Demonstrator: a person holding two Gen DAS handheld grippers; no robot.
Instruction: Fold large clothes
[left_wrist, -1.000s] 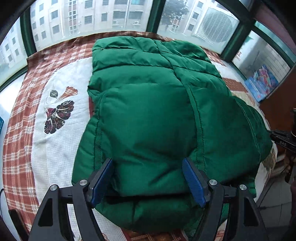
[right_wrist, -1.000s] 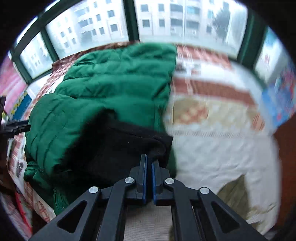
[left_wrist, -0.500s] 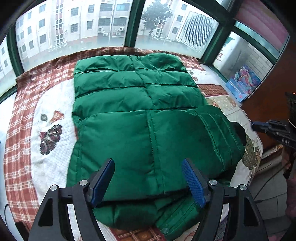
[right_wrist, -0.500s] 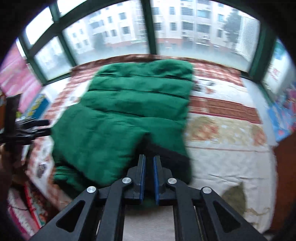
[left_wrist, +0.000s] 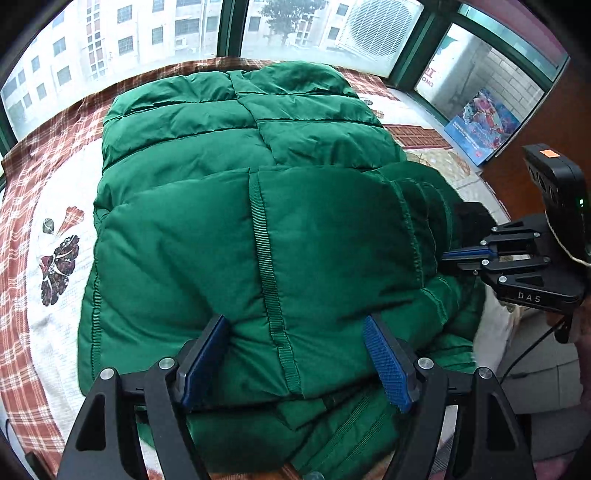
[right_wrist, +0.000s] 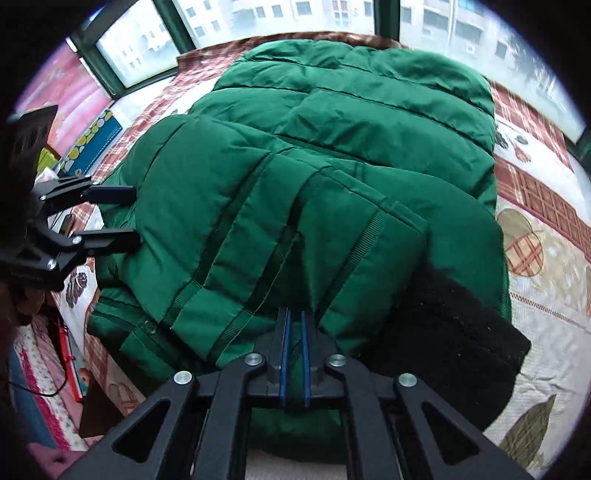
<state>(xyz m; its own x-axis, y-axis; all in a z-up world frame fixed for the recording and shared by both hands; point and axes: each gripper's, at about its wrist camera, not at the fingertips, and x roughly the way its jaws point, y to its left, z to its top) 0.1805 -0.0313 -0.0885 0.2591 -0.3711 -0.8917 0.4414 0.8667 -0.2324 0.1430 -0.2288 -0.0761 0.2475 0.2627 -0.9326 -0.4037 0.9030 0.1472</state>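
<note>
Jacket: green puffer jacket (right_wrist: 332, 177) fills the frame's centre, spread on the bed (right_wrist: 546, 266).
Cuff: black cuff (right_wrist: 461, 332), lower right.
Right gripper (right_wrist: 294, 354): bottom centre, pinching green fabric.
Left gripper (right_wrist: 107, 218): left edge, jaws apart.

A dark green padded jacket (left_wrist: 258, 229) lies spread on the bed, quilted in broad horizontal panels toward twelve o'clock in the left wrist view; a sleeve is folded across the body, webbing strips stitched down its length; in that view the sleeve's end reaches three o'clock, where a black knitted cuff (left_wrist: 474, 219) shows; in the right wrist view the jacket (right_wrist: 332, 147) fills the centre, the folded sleeve running toward six o'clock, the black cuff (right_wrist: 454, 332) at four o'clock on the bedding; a snap fastener sits at the hem near seven o'clock.
</note>
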